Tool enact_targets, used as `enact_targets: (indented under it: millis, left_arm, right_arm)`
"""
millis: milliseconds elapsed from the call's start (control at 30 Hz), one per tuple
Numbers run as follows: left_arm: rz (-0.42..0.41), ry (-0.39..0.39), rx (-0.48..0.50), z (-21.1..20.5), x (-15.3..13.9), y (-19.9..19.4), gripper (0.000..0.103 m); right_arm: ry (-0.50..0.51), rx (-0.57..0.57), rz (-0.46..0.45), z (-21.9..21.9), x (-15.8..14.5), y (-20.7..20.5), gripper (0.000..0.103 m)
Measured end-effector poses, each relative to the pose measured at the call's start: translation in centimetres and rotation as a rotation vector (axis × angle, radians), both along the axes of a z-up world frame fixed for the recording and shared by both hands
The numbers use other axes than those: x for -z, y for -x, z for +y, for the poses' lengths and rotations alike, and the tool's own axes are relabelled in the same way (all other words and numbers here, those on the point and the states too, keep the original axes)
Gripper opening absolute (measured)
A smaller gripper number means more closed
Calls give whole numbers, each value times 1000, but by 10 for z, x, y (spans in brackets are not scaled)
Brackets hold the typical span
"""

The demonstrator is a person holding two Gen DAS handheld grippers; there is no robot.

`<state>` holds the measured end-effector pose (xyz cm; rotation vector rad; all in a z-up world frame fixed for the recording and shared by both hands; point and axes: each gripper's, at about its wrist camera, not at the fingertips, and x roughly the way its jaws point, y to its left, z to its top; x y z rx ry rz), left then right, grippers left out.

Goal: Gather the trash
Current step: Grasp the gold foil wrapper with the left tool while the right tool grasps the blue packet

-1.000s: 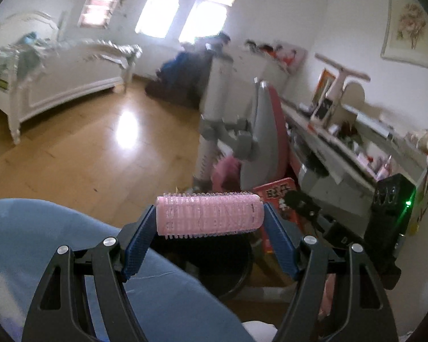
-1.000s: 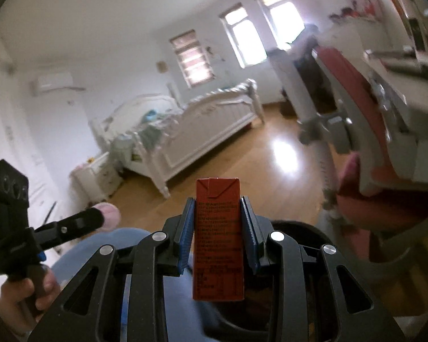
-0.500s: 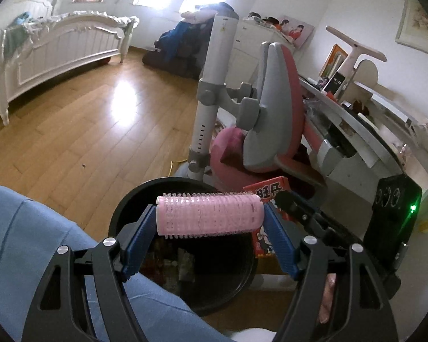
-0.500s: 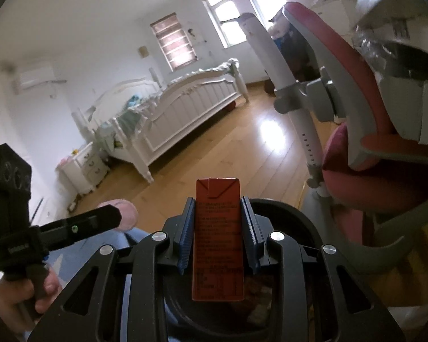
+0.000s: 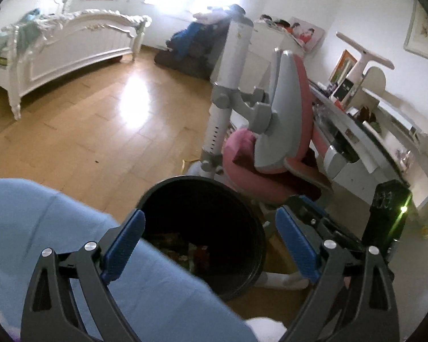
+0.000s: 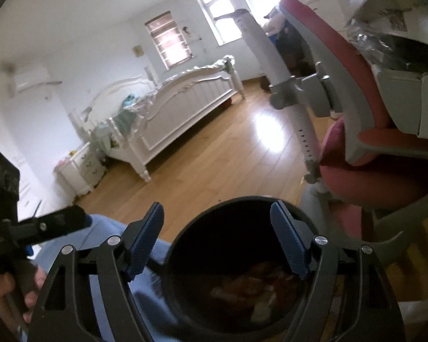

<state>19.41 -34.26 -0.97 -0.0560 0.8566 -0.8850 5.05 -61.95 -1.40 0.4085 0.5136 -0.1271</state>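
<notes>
Left wrist view: the left gripper (image 5: 209, 238) is seen with its blue fingers (image 5: 122, 245) spread wide; they have just been opening, and nothing is held between them. A round black trash bin (image 5: 244, 208) stands on the wooden floor (image 5: 100, 131) directly beyond the fingers. Mixed trash (image 5: 185, 249) is made out at its bottom; single items cannot be told apart. A blue-clad leg (image 5: 57, 228) is seen at lower left, a pink and grey chair (image 5: 274, 131) behind the bin, and a cluttered worktop (image 5: 385, 131) at right.

Right wrist view: the right gripper (image 6: 216, 242) is likewise spread, having just opened, with nothing between its fingers (image 6: 289, 242). The bin lies below them, with reddish and pale trash inside. At far left the person's left hand (image 6: 22, 287) is seen on the other gripper's handle. A white bed (image 6: 179, 102) stands beyond.
</notes>
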Motion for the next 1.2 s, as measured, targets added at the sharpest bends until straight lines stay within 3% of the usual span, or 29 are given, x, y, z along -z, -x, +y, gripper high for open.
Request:
enact_targets:
  millis: [267,567,633,767,833,1033,1133,1167,1200]
  left_arm:
    - [-54,-37,-114,107,-18,32,93]
    - [-77,-163,-359,278,-3,43,93]
    - [-99,-224,-332,302,1,43,93]
    - [-292,-437,-175,325,14,48,93]
    - [-327,-501,-112,332,25,44,93]
    - [-366,-592,58,332,53,27,93]
    - [-365,-590,86,324,60,22,91]
    - [-353,-587,91,323,60,20,86]
    - [-342,-573,98,322,59,17,75]
  right_arm:
    - [-22,-179,5,82,-25,2,77]
    - [-17,-504,112,217,-42,-13,77]
    - [35,-534,165,240,-37,-17,77]
    - [94,-502,289,258,-19,-25,77]
    - [114,-470,342,253,-8,-28,77]
    - [128,-470,449,252,23,-27,77]
    - [140,-483,472,265,33,-29,84]
    - [144,-492,475,269,34,-31,84]
    - [147,-495,466,270,35,-32,84]
